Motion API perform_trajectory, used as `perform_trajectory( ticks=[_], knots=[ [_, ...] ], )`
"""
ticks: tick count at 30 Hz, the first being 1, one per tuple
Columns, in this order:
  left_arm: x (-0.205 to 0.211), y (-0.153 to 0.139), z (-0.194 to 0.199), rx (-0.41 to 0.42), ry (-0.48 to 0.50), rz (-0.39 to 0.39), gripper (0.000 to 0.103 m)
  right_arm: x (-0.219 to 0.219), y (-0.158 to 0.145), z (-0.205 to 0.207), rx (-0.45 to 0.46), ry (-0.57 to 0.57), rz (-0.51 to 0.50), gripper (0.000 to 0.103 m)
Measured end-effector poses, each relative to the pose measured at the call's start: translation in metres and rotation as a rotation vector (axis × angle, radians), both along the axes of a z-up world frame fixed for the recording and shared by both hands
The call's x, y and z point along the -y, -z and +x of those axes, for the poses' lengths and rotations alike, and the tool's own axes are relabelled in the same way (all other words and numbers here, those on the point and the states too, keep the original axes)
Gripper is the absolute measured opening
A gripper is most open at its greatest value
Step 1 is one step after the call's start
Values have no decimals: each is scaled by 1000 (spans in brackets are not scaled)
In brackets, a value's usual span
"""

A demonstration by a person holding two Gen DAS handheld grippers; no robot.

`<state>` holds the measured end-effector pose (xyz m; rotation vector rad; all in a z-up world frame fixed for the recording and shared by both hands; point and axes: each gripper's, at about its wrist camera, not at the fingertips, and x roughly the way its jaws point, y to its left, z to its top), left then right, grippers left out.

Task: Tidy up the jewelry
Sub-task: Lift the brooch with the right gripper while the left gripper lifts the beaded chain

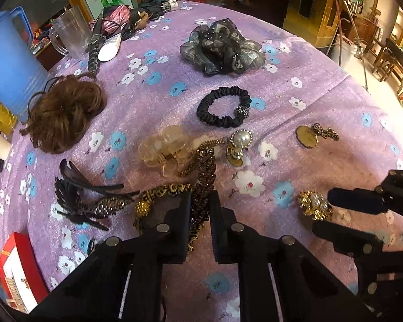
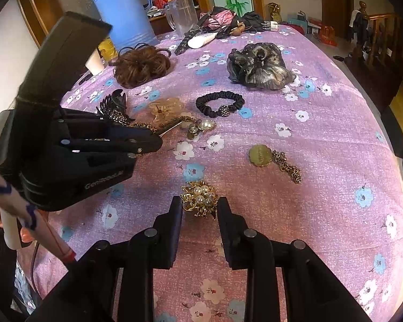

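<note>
My left gripper [image 1: 200, 201] is closed to a narrow gap around a brown rhinestone chain piece [image 1: 205, 171] that runs up from between its jaws. My right gripper [image 2: 199, 205] is open, its fingers on either side of a gold and pearl brooch [image 2: 199, 198] on the purple cloth; the brooch also shows in the left wrist view [image 1: 315, 205]. A pearl earring cluster [image 1: 240, 145], a gold medallion with chain [image 2: 271, 159], a black scrunchie [image 1: 223, 107] and a leopard hair tie [image 1: 158, 196] lie around.
A grey gauze hair flower [image 1: 223, 47], a brown hair bun [image 1: 64, 115], a beige organza flower [image 1: 164, 147] and a black claw clip [image 1: 78, 190] lie on the cloth. A blue thermos [image 2: 121, 8], clear jug [image 2: 181, 13] and red box [image 1: 18, 268] stand at the edges.
</note>
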<state>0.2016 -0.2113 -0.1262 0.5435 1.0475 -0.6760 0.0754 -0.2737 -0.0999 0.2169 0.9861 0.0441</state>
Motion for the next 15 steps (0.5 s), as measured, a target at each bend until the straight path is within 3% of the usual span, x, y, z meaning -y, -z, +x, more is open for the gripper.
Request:
perform_trajectory(
  ticks=[5, 15],
  knots=[
    [-15, -8, -2, -23, -28, -57, 11, -4, -2, 1, 5, -11, 3, 38],
    [-32, -21, -16, -37, -46, -132, 11, -8, 6, 10, -19, -2, -35, 39]
  ],
)
